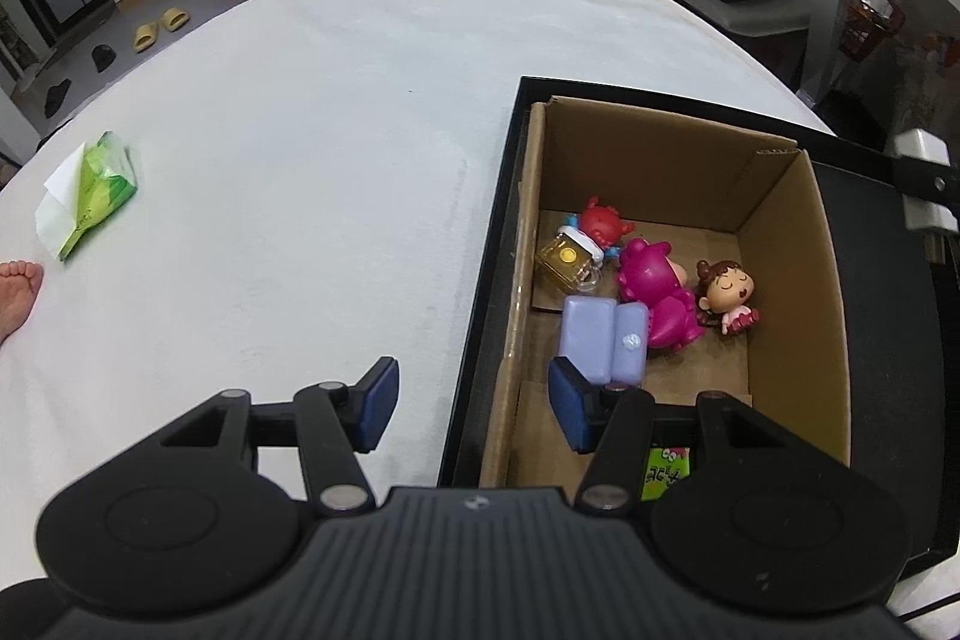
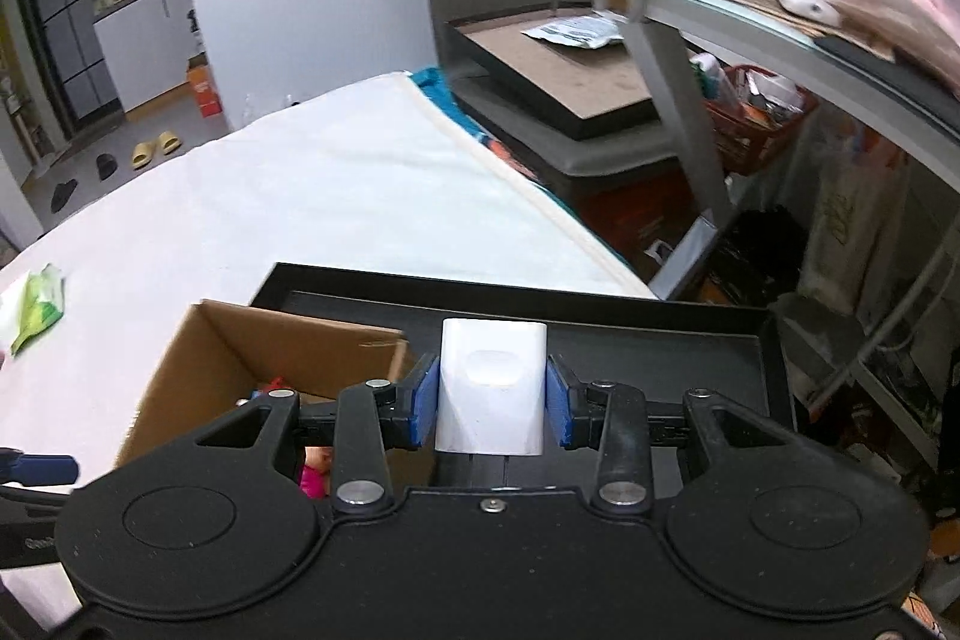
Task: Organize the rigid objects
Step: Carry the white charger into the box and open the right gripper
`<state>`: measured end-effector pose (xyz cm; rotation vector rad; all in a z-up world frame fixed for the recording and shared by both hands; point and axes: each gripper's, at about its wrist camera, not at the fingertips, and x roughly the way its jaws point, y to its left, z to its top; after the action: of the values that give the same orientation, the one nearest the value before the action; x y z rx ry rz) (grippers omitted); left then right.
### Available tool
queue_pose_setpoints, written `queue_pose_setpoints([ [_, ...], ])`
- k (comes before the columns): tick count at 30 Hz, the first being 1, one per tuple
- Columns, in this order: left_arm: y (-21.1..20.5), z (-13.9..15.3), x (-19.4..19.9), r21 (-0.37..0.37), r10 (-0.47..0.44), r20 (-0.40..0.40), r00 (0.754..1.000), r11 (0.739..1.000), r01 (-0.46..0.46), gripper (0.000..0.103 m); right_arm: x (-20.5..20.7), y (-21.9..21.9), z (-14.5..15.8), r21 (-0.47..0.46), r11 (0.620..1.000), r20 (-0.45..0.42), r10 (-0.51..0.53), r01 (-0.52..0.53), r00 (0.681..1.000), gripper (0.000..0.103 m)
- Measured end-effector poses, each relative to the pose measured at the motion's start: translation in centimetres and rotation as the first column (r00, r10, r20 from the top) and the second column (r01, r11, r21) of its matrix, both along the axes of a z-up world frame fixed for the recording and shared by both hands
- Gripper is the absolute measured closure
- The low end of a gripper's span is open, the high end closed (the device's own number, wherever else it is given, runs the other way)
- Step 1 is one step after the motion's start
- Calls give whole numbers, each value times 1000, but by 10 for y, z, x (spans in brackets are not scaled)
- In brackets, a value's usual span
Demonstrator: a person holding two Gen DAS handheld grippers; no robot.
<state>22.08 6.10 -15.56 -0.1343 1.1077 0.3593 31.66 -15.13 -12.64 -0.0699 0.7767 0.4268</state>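
While one white block [image 2: 492,388] is pinched between the two blue pads of the right tongs [image 2: 493,403], it is held above the black tray [image 2: 774,340], just beside the right wall of the cardboard box [image 1: 834,280]. That box is seated in the tray, and the tray rests on the white-covered surface [image 1: 300,130].

Inside the box, at least six things are counted: one red figure [image 1: 603,220] and one yellow transparent cube [image 1: 567,262] toward the far left corner, one magenta figure [image 1: 657,292] in the middle, one brown-haired doll [image 1: 729,295] lying to its right, one lavender case [image 1: 603,337] nearer the camera, and one green packet [image 1: 666,472] at the near wall, partly hidden by a finger.

The left tongs [image 1: 474,406] are spread wide and hold nothing; one pad is seen over the bare cloth left of the box, the other over the box's near left corner.

Well to the left of the box, one green tissue pack [image 1: 96,190] lies on the cloth, and one bare foot [image 1: 18,292] is seen at the edge beyond it. Two yellow slippers [image 1: 159,28] are seen on the floor far beyond the box.
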Motion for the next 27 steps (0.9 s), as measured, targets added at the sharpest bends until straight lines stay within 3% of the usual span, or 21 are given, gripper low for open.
queue_pose_setpoints([
  [21,20,-13,-2,-70,-2,39,999,998,4,51,-15,62,-10,-17,987,-17,159,-159,987,66],
  [24,20,-15,-1,-94,-17,52,999,995,22,56,-14,69,-14,-25,986,-27,166,-167,986,66],
  [27,19,-19,0,-117,-34,50,998,992,40,78,-11,73,-17,-29,985,-36,168,-169,985,66],
])
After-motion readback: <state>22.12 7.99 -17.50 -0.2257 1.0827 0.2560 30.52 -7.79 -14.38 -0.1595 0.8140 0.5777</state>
